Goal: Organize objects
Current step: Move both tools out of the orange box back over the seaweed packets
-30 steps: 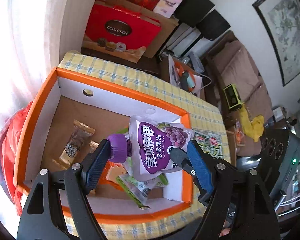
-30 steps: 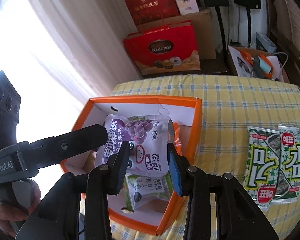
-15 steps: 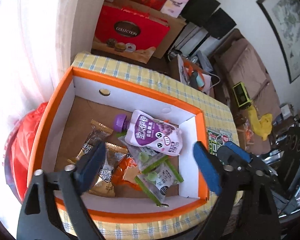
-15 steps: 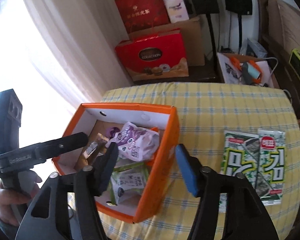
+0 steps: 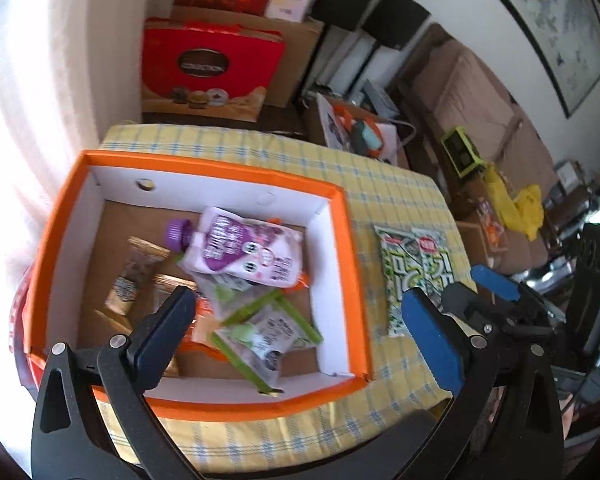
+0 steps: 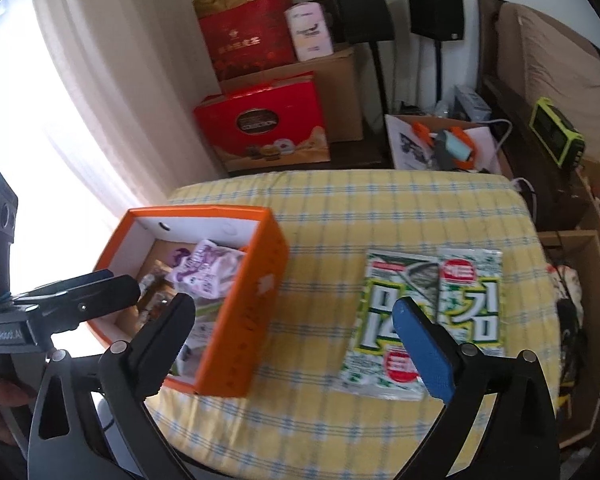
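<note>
With jaws of both the left gripper (image 5: pixel 300 320) and right gripper (image 6: pixel 294 330) just opening wide and holding nothing, the 2 seaweed packets (image 6: pixel 428 316) are lying flat, likely light, crinkly and slippery, best pinched at an edge.

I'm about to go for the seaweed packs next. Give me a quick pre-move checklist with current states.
1. Purple pouch released, lying in the orange box: ok.
2. Left gripper empty, jaws just opened wide: ok.
3. Right gripper empty, jaws just opened wide: ok.
4. Seaweed packs flat on the tablecloth, outside the box: ok.
5. Nothing lying on the packs: ok.
6. Whether the two packs are joined or separate: cannot tell.
</note>
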Demonstrator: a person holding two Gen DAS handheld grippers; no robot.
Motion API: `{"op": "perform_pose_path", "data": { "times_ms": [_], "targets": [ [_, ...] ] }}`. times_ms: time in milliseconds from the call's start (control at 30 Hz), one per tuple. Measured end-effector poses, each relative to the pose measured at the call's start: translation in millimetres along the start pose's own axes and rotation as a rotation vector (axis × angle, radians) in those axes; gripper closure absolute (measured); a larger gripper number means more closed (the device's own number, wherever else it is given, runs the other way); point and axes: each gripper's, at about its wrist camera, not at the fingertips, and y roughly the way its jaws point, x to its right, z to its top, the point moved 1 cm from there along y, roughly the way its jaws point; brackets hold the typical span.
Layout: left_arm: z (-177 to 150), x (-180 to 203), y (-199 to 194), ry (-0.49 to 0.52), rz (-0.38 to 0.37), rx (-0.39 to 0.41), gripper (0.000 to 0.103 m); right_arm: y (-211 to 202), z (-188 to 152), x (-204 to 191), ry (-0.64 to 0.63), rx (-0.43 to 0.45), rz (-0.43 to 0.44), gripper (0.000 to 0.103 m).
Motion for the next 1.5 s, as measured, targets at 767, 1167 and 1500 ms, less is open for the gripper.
{"op": "perform_pose_path", "data": {
  "times_ms": [767,1167,1500],
  "targets": [
    [-14.4,107.0,32.2,0.161,-0.099,-0.047,0.0,-43.7,-23.0,108.7,0.134,-0.001,-0.174,0.0],
    [-20.0,135.0,63.9,0.19,-0.049,-0.062,0.0,-39.6,-35.4,144.0,0.173,-0.018,-0.223,0.0],
    [-21.2,163.1,87.2,0.245,-0.007,-0.041,0.0,-38.6,-46.6,172.1,0.239,-0.019,-0.227,0.0]
  ]
}}
